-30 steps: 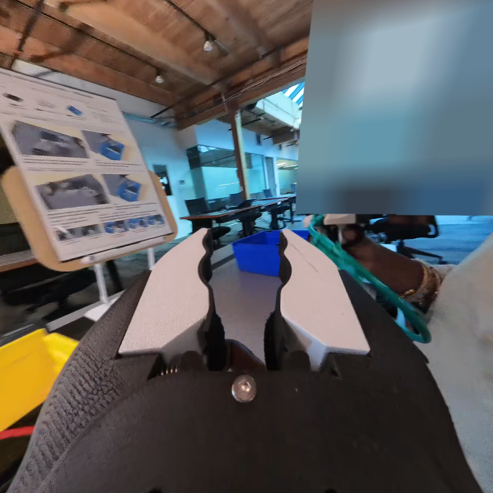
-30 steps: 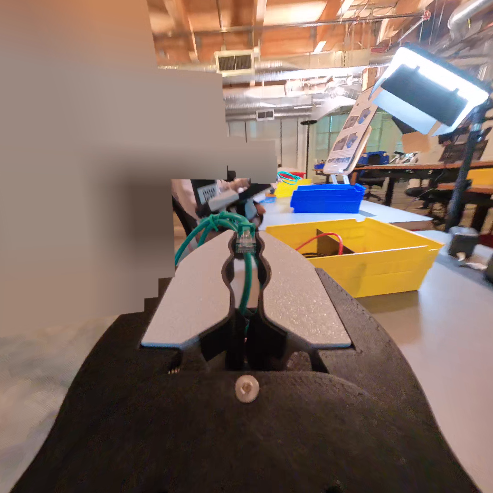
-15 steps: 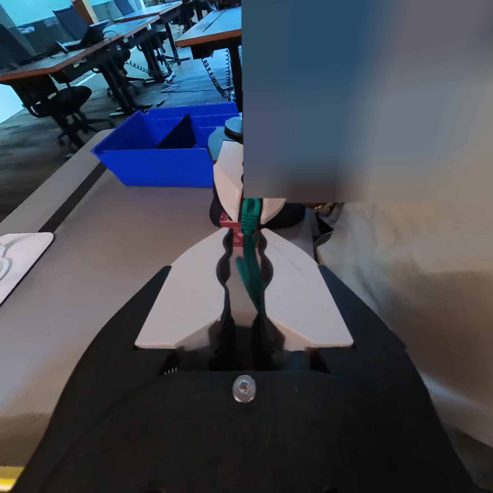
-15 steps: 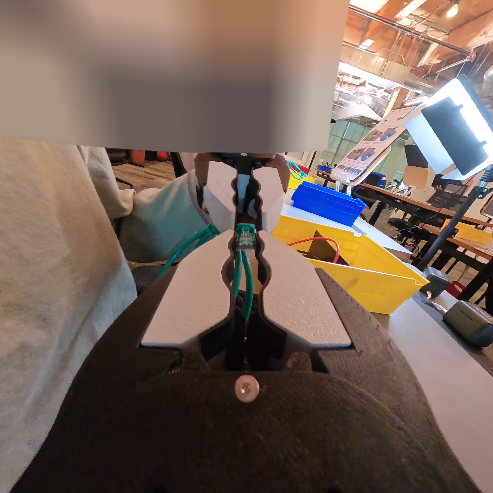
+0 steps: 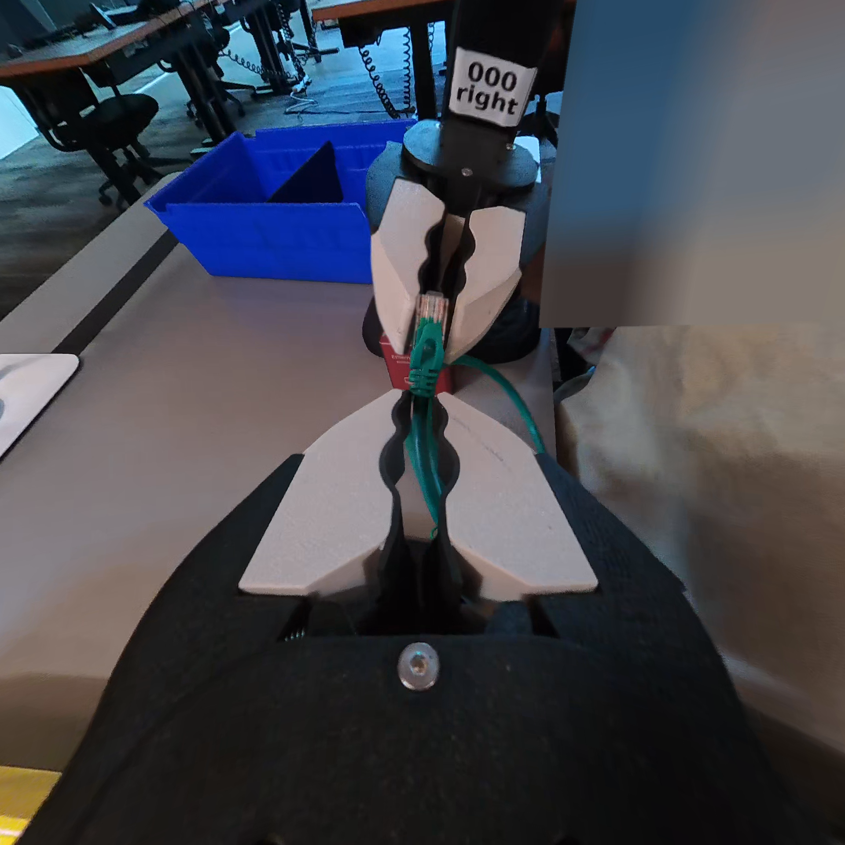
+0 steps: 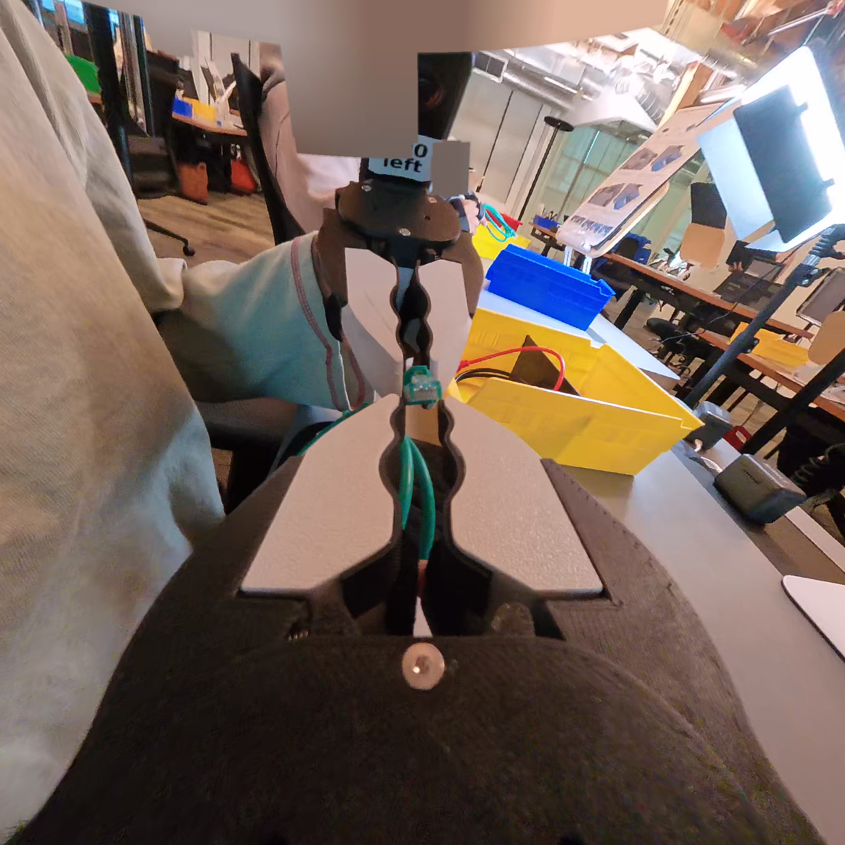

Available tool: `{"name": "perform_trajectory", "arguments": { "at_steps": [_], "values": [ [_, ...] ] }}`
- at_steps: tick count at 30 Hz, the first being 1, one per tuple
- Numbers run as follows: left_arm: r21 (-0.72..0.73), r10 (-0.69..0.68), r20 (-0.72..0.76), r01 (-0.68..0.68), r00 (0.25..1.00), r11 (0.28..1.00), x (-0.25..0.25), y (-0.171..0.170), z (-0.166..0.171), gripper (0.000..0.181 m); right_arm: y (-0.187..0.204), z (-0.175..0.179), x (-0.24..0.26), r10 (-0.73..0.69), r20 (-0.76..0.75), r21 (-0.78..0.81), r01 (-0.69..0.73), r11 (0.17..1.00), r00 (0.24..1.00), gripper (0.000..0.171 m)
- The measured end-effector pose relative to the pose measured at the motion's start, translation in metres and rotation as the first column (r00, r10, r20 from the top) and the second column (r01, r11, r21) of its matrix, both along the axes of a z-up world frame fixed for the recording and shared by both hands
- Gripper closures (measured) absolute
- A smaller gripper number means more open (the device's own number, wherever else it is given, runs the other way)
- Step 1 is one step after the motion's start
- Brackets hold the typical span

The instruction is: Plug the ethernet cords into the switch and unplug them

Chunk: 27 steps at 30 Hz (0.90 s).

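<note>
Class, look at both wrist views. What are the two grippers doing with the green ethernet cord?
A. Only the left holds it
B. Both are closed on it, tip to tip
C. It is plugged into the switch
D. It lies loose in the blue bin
B: the left gripper and right gripper both pinch the green ethernet cord, fingertips facing each other.

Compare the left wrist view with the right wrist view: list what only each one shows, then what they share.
Only the left wrist view shows the small red box on the table, behind the connector, and the inside of the blue bin with its dark divider.

Only the right wrist view shows the yellow bin holding red and black wires, the light panel on its stand, and the instruction board.

Both show the left hand-held gripper and right hand-held gripper facing each other, each shut on the green ethernet cord.
</note>
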<state>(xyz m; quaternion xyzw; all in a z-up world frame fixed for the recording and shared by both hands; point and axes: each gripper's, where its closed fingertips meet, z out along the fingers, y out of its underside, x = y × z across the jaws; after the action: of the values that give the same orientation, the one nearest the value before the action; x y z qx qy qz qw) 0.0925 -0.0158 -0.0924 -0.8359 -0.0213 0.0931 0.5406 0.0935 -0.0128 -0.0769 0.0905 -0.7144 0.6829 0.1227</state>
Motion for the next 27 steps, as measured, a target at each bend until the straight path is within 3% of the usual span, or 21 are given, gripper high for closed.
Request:
{"name": "perform_trajectory", "arguments": {
  "at_steps": [6, 9, 12, 16, 20, 24, 27],
  "values": [
    [0.066, -0.036, -0.017, 0.037, 0.999, 0.997, 0.004, 0.005, 0.001, 0.171, 0.004, 0.002, 0.005, 0.072, 0.070, -0.075, -0.066, 0.995, 0.995, 0.159],
    [0.142, -0.039, -0.029, 0.042, 0.999, 0.989, 0.004, 0.008, 0.003, 0.155, 0.006, 0.007, 0.006, 0.105, 0.108, -0.136, -0.090, 0.987, 0.989, 0.171],
    [0.165, -0.054, -0.019, 0.057, 0.998, 0.985, 0.006, 0.010, -0.001, 0.168, 0.007, 0.009, 0.007, 0.128, 0.127, -0.157, -0.107, 0.982, 0.984, 0.171],
    [0.109, 0.000, 0.003, 0.000, 1.000, 0.994, -0.002, 0.009, -0.020, 0.169, 0.006, -0.003, 0.000, 0.045, 0.105, -0.043, -0.041, 0.998, 0.993, 0.171],
    [0.066, -0.013, -0.006, 0.013, 1.000, 0.998, 0.001, 0.010, -0.028, 0.169, 0.005, -0.018, 0.003, -0.029, -0.003, 0.170, 0.029, 0.985, 1.000, 0.145],
    [0.059, -0.031, -0.025, 0.032, 0.999, 0.998, 0.003, 0.013, -0.025, 0.169, 0.003, -0.029, 0.000, -0.056, -0.078, 0.317, 0.078, 0.945, 0.995, 0.145],
    [0.058, -0.025, -0.036, 0.027, 0.999, 0.998, 0.002, 0.013, -0.024, 0.169, 0.002, -0.031, 0.001, -0.024, -0.059, 0.333, 0.042, 0.942, 0.998, 0.158]
  ]
}}
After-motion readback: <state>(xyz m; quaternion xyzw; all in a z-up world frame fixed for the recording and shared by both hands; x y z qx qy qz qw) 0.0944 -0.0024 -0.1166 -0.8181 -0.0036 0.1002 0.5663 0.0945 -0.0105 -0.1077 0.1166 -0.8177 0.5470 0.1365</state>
